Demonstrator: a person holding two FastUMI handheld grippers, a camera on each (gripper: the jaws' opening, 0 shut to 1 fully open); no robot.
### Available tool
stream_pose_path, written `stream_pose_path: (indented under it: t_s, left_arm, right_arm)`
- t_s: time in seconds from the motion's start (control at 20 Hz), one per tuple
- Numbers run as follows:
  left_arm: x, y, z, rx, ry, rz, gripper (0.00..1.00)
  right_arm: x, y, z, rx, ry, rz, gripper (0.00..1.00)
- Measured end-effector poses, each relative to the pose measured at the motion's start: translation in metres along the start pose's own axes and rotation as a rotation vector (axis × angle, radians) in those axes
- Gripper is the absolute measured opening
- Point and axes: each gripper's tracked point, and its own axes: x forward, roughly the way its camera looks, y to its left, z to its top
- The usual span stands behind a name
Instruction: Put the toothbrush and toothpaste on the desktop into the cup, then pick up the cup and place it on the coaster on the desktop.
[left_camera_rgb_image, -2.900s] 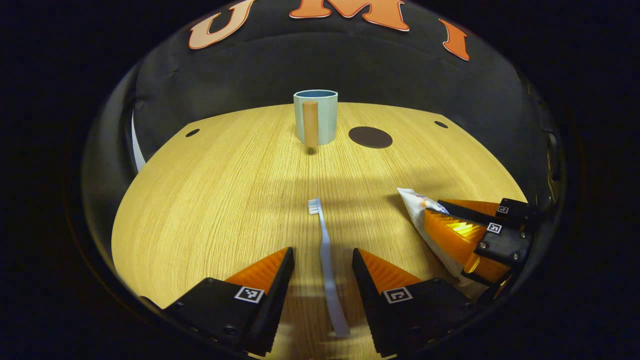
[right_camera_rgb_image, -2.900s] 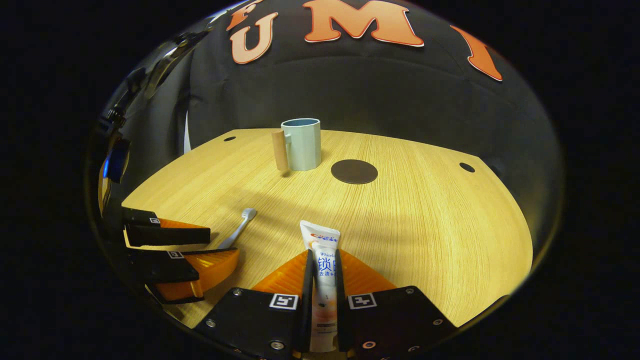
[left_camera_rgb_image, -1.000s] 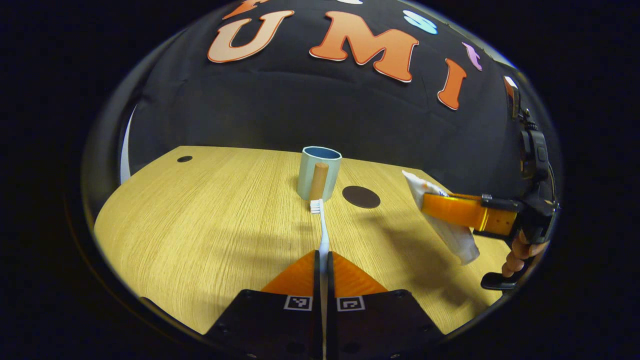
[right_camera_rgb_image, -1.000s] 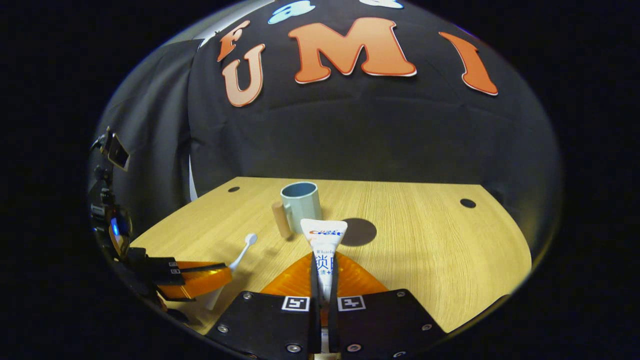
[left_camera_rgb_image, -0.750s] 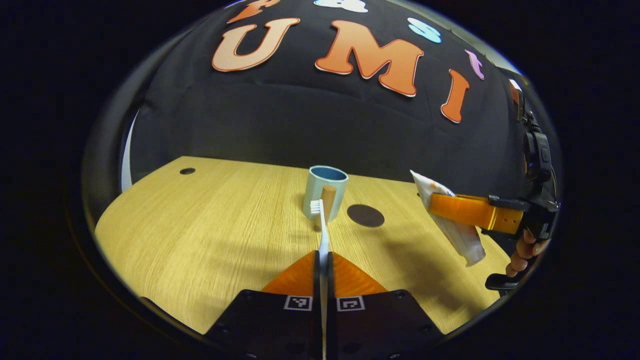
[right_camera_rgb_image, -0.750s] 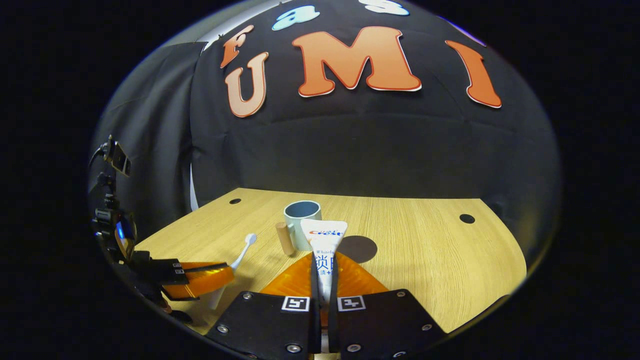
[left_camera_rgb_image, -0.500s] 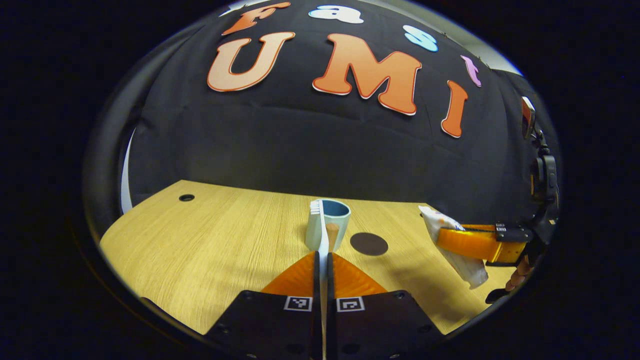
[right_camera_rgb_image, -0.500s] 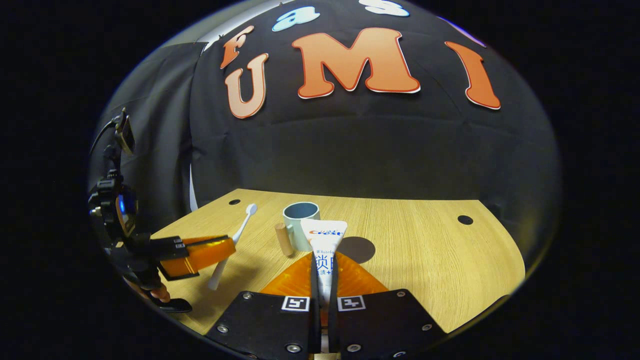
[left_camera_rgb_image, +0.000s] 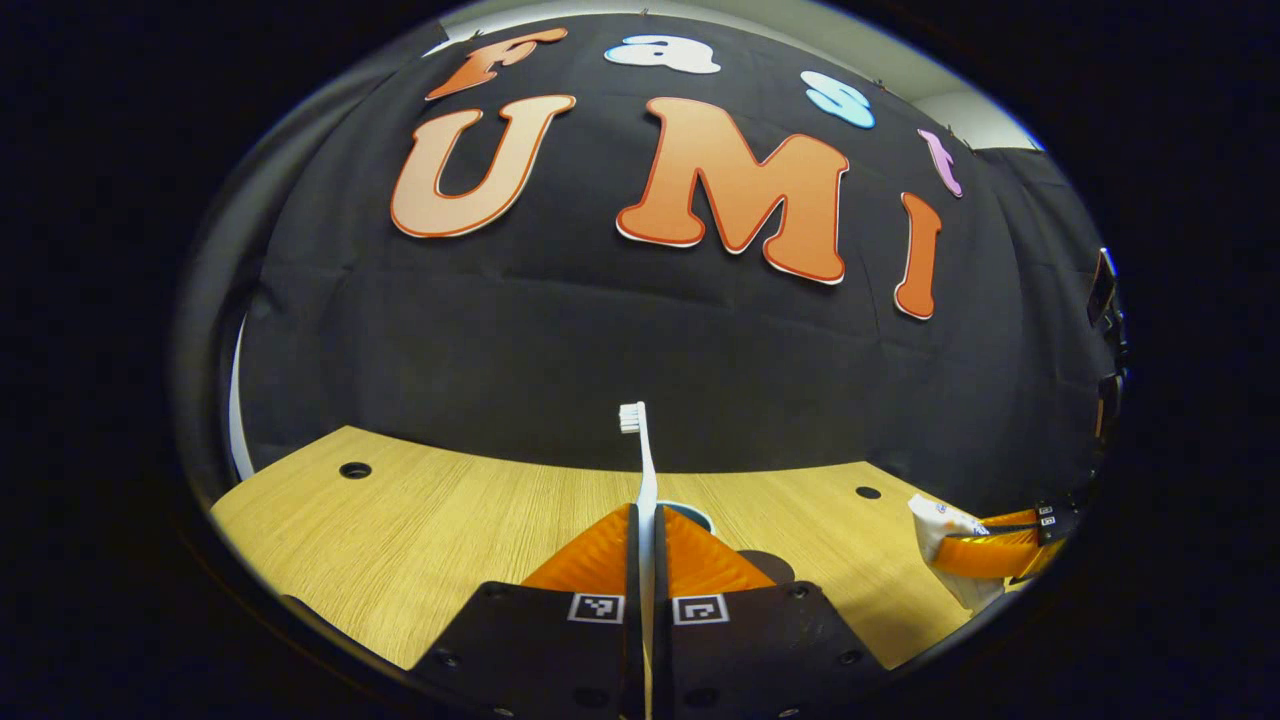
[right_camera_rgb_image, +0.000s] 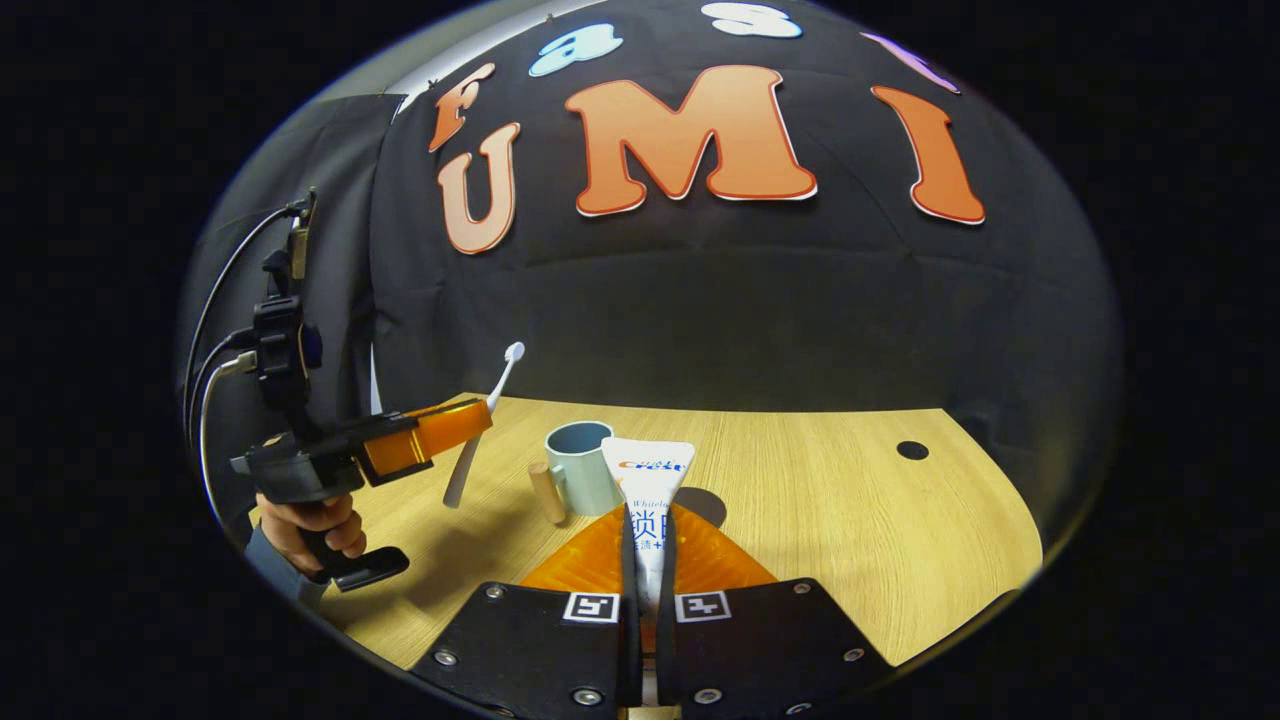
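Now both claws have lifted clear of the worktop (right_camera_rgb_image: 850, 500) — the left claw (right_camera_rgb_image: 470, 415) clamps the brush (right_camera_rgb_image: 490, 410) high and steeply tilted, the right claw (right_camera_rgb_image: 645, 545) pinches the paste (right_camera_rgb_image: 648, 475). Both hang near the cup (right_camera_rgb_image: 580, 465) — dropping them in looks next; the coaster (right_camera_rgb_image: 715, 505) waits beside it.

The pale wood-grain surface (right_camera_rgb_image: 850, 500) carries a light blue cup (right_camera_rgb_image: 580, 465) with a wooden handle, standing upright. Just beside it lies a dark round coaster (right_camera_rgb_image: 708, 505), partly hidden. Small dark holes (right_camera_rgb_image: 911, 450) mark the surface's far corners.
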Motion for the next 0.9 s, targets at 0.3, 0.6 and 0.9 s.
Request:
stream_pose_path:
  t_s: [0.3,0.6,0.9]
  left_arm:
    - [0.04,-0.008,0.017,0.022,-0.086,-0.012,0.03]
    - [0.077,-0.019,0.031,0.032,-0.125,-0.043,0.03]
    - [0.114,-0.019,0.016,0.007,-0.105,-0.075,0.03]
  right_arm:
    - [-0.001,-0.023,-0.002,0.006,-0.004,-0.033,0.06]
    - [0.001,-0.042,-0.001,0.019,-0.003,-0.058,0.06]
    - [0.007,-0.05,-0.006,0.004,0.007,-0.074,0.06]
